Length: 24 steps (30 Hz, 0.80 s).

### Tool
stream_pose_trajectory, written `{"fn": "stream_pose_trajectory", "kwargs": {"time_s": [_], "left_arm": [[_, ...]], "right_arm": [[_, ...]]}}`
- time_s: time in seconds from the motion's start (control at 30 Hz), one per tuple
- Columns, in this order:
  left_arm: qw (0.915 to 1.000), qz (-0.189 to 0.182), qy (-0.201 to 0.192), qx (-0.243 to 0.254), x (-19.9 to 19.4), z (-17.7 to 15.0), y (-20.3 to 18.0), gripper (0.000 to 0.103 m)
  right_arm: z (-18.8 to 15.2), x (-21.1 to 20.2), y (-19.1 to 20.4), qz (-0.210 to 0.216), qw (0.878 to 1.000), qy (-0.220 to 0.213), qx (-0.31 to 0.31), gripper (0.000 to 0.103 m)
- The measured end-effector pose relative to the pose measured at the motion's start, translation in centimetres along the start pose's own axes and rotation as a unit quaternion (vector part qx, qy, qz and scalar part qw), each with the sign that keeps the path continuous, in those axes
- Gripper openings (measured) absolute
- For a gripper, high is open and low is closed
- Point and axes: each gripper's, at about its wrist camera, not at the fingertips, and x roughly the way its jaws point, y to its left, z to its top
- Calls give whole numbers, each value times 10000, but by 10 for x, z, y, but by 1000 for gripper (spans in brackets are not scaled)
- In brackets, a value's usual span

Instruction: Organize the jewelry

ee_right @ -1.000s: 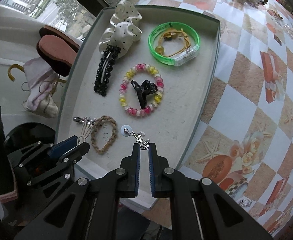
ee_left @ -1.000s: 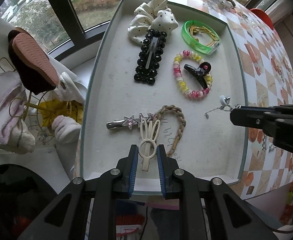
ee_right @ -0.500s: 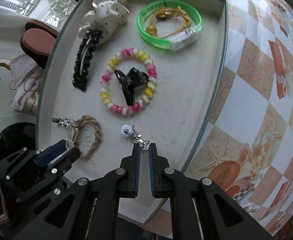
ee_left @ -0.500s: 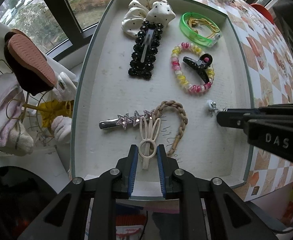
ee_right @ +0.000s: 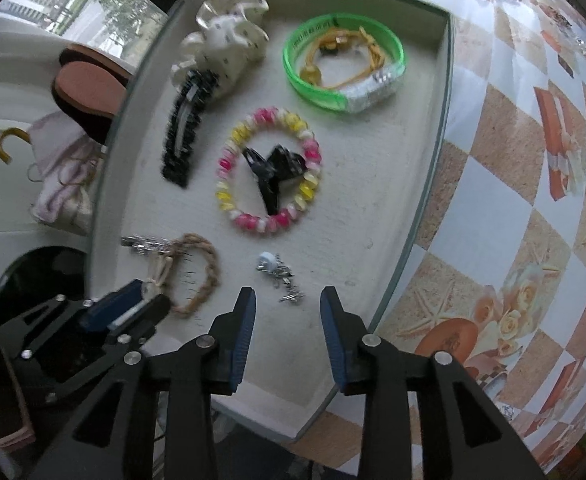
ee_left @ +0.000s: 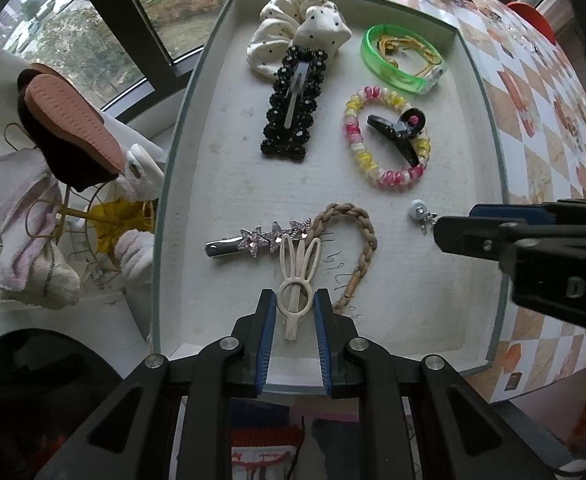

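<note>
A white-lined tray (ee_left: 197, 184) holds the jewelry. My left gripper (ee_left: 293, 312) is shut on a cream rabbit-ear hair clip (ee_left: 297, 276), which lies over a star clip (ee_left: 253, 238) and beside a braided band (ee_left: 357, 248). My right gripper (ee_right: 287, 306) is open just behind a small silver earring with a white disc (ee_right: 279, 274) that lies loose on the tray lining; the earring also shows in the left wrist view (ee_left: 421, 214). The right gripper's fingers (ee_left: 493, 228) enter the left wrist view from the right.
Farther back in the tray lie a beaded bracelet (ee_right: 269, 176) around a black claw clip (ee_right: 271, 172), a black beaded clip (ee_left: 293, 104), a dotted scrunchie (ee_left: 297, 24) and a green bangle (ee_right: 345, 64). A checkered tabletop (ee_right: 513, 200) is to the right. Slippers and cloths are left of the tray.
My right gripper moved forward over the tray, opened and let go of the earring, which now lies on the lining. My left gripper stays shut on the rabbit-ear clip.
</note>
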Motion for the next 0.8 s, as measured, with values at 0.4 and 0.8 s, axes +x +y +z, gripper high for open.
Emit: {"fn": "stream_pose_trajectory", "kwargs": {"time_s": [0.4, 0.8], "left_arm": [[9989, 84, -438, -135, -48, 3, -8, 103], [9968, 250, -643, -391, -70, 10, 0, 103]], "right_arm": [[-7, -64, -20, -337, 9973, -594, 268, 69], [-8, -93, -11, -944, 9906, -988, -16, 93]]}}
